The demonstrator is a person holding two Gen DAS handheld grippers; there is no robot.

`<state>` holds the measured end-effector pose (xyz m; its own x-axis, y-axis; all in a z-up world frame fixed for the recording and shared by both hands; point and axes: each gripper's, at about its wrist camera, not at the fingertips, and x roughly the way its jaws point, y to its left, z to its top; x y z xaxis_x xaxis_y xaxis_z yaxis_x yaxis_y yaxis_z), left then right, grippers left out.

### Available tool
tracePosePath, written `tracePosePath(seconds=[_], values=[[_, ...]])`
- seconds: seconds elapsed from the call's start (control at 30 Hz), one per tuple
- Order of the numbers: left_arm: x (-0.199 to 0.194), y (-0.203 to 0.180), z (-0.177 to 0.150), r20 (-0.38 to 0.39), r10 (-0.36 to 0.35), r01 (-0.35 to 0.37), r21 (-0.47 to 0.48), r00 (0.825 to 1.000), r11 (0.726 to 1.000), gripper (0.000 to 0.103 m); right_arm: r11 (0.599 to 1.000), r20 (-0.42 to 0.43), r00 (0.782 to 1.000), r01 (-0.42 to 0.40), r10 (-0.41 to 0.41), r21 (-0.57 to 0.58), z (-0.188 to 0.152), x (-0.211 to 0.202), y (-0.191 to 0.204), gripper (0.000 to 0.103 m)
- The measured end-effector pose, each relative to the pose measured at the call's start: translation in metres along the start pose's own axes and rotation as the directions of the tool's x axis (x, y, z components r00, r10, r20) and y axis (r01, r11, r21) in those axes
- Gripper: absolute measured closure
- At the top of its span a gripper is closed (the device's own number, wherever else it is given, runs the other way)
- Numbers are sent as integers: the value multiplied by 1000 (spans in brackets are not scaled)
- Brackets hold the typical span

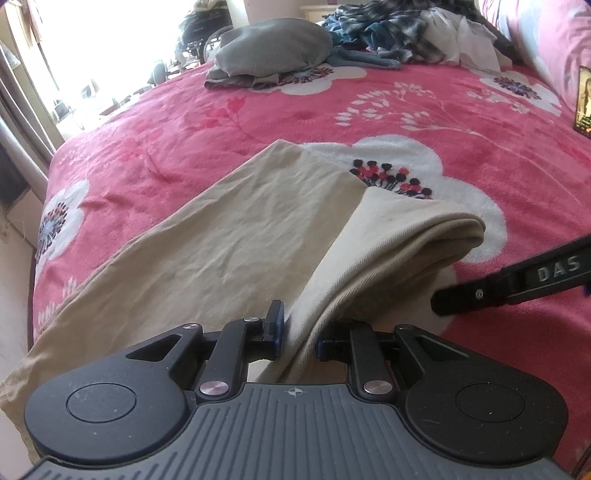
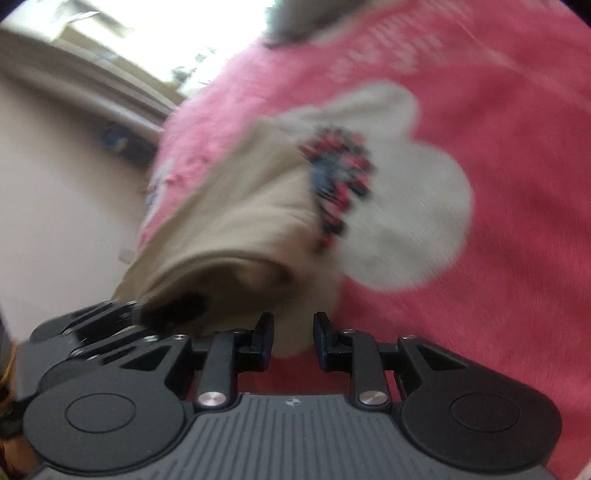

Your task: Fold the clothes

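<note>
Khaki twill, folded over on itself, is lying across the pink floral blanket (image 1: pixel 424 110) of the bed: these look like beige trousers (image 1: pixel 207 240), their long axis running from the near left corner of the left wrist view diagonally up toward the white flower in the middle. The left claw (image 1: pixel 300 338) is clamping a lifted fold of that cloth between its blue-padded fingers, so the doubled layer is rising straight out of the claw and draping forward and to the right.

The right claw (image 2: pixel 293 339) is standing with its fingers apart and nothing between them; its view is heavily blurred, but the rolled edge of the trousers is showing just ahead and to its left. In the left wrist view a black finger of the right claw is reaching in from the right edge, near the fold's open end but apart from it. By my judgement the left claw is the nearer one and is carrying the fold.

The only readable writing is "DAS" on that black finger. Farther back a grey garment (image 1: pixel 273 48) and a plaid heap (image 1: pixel 384 26) are waiting.
</note>
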<state>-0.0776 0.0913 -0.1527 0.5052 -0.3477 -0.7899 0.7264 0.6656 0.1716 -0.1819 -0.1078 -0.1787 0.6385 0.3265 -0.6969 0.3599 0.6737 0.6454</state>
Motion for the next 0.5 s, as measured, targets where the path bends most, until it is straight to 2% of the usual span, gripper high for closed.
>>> tracePosePath(seconds=[0.13,0.17,0.27,0.4,0.47,0.5], values=[[1,2,-1,5,-8,8,-15,1000,1000,86,998,14,1000,-25,24,52,-4,-4,-8,78],[1,2,-1,5,-11,11,-16,1000,1000,86,997,21,999,-37,36,63,-2,-1,-9,74],[1,4,0,5,-20,20,-21,1000,1000,85,993,38,997,-71,68,91,5,11,-11,74],[3,5,1,3,-28,28,-32,1000,999,83,994,43,995,-90,88,54,9,27,-4,75],[4,4,2,2,-30,30,-26,1000,999,81,996,45,996,-81,80,23,9,29,0,81],[4,2,3,2,-30,30,-20,1000,999,78,997,46,996,-77,76,8,9,30,2,90]])
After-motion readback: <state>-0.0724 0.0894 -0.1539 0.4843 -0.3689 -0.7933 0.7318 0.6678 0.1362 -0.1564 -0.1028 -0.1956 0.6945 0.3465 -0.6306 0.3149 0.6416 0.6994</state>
